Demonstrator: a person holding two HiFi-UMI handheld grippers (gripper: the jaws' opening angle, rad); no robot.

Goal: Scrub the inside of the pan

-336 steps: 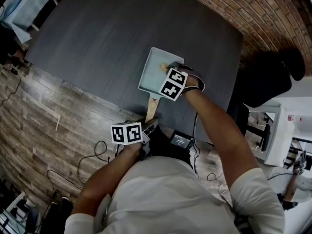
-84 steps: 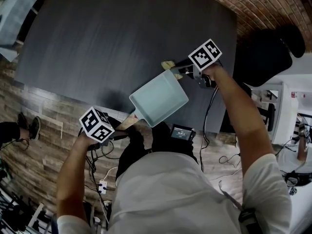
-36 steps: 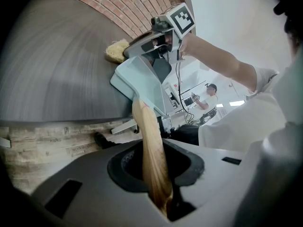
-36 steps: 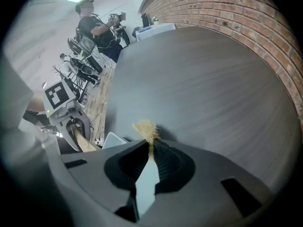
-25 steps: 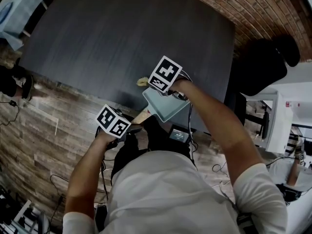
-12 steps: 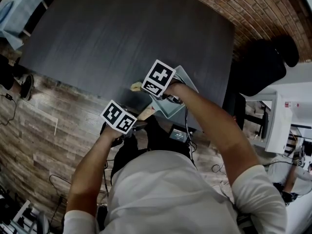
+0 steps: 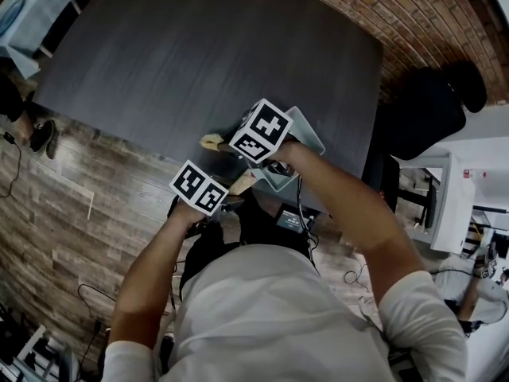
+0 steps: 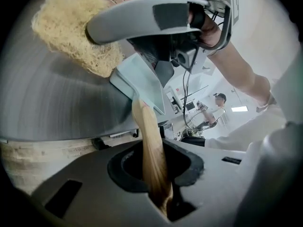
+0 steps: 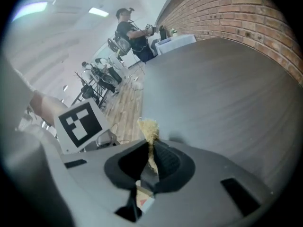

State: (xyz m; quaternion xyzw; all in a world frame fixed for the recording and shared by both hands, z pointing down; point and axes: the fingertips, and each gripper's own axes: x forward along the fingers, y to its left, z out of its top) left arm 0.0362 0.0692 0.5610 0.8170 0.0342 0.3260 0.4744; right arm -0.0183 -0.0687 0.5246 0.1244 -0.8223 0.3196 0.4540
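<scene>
My left gripper [image 8: 158,195] has its jaws clamped on the pan's wooden handle [image 8: 149,145], tilting the pan [image 7: 308,139] at the bench's [image 7: 199,54] near edge. My right gripper's [image 9: 147,167] jaws pinch the scrubber [image 9: 148,126] just beside it.

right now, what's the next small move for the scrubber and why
Probably swing the right gripper toward the pan so the scrubber lands inside it. The scrubber is pinched in its fingers but hangs beyond the pan's edge, while the left gripper grips the handle.
</scene>
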